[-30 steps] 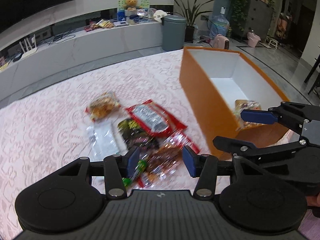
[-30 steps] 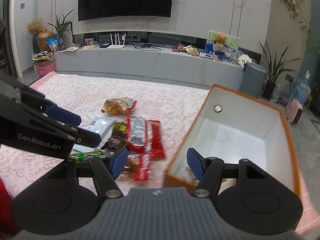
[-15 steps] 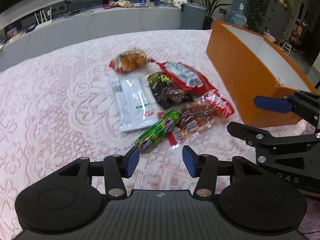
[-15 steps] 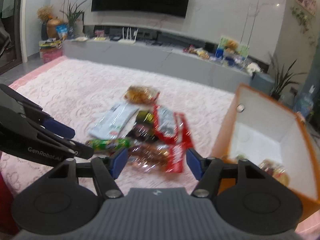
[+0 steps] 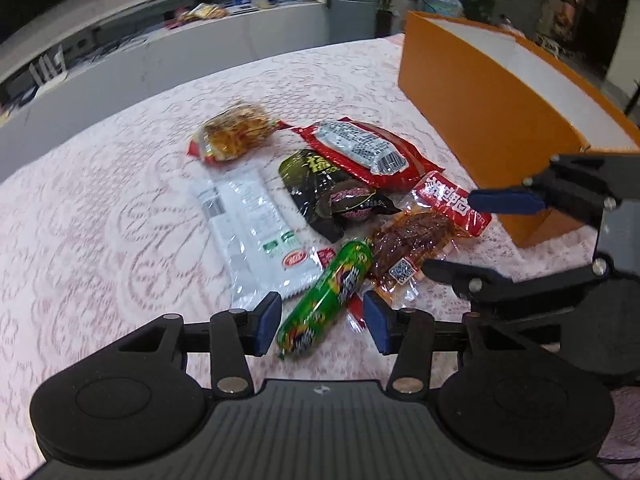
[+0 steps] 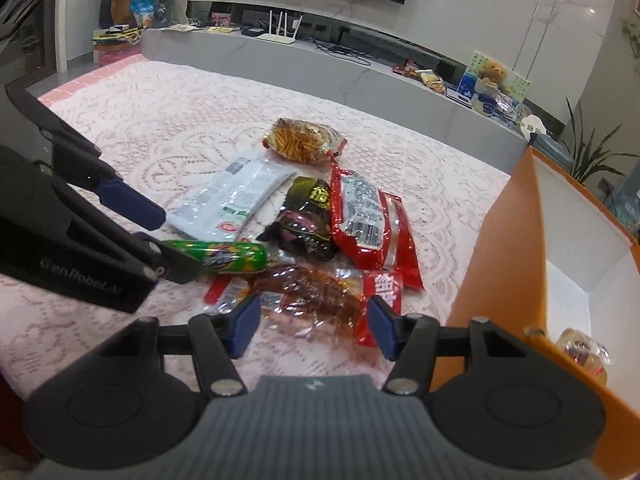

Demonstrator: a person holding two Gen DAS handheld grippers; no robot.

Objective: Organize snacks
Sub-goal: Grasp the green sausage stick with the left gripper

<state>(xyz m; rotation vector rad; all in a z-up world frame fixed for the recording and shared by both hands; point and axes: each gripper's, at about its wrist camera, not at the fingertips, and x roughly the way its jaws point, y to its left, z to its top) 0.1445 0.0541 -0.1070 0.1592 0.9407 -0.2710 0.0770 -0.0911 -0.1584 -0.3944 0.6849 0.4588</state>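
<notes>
Several snack packets lie in a heap on the pink lace cloth [image 5: 100,208]. My left gripper [image 5: 322,322] is open, its jaws on either side of the near end of a green sausage stick [image 5: 326,300], seen also in the right wrist view [image 6: 224,257]. My right gripper [image 6: 313,325] is open just above a clear packet of brown meat with a red end [image 6: 320,294], also in the left wrist view [image 5: 420,236]. Behind lie a white packet [image 5: 252,224], a black packet [image 5: 332,192], a red packet [image 5: 368,156] and a noodle snack bag [image 5: 234,134].
An orange box [image 5: 480,108] with a white inside stands right of the heap; one wrapped snack [image 6: 584,354] lies in it. A long grey TV bench [image 6: 320,64] runs behind the table. A grey bin [image 5: 352,12] and plants stand beyond.
Both grippers have dropped lower and closer to the heap. The left now straddles the green stick; the right has swung from the box to over the brown meat packet.
</notes>
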